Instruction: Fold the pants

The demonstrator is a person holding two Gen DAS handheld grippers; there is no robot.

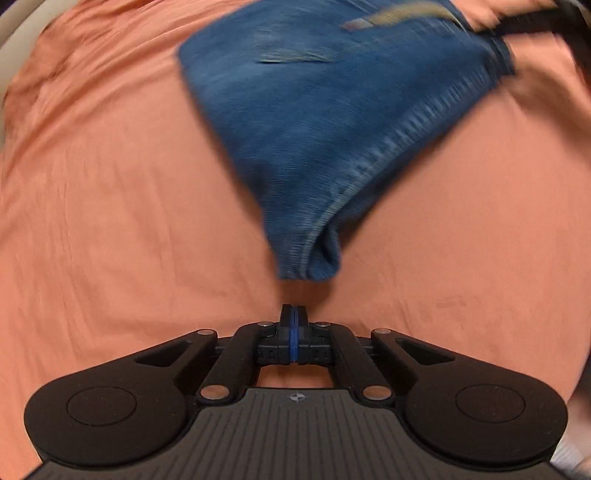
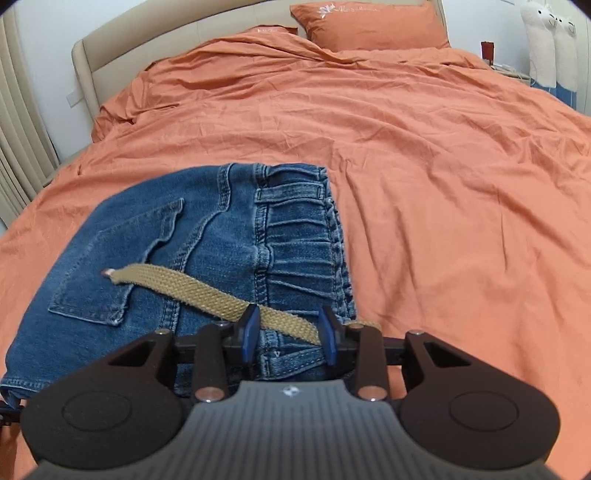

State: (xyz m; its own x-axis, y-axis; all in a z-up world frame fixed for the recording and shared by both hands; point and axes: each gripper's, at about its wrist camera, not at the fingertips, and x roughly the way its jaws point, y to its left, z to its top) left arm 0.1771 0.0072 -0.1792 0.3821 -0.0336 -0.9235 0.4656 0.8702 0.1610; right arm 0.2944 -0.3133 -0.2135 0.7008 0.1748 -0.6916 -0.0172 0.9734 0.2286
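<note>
Blue denim pants lie folded on the orange bedspread, waistband to the right, back pocket up, with a tan woven drawstring across them. My right gripper is open, its blue-padded fingers either side of the waistband edge and drawstring. In the left wrist view the pants look blurred, one corner hanging toward me. My left gripper is shut and empty, a short way below that corner, over the bedspread.
An orange pillow and beige headboard are at the far end of the bed. Two white plush toys stand at the far right. A pleated curtain hangs at left.
</note>
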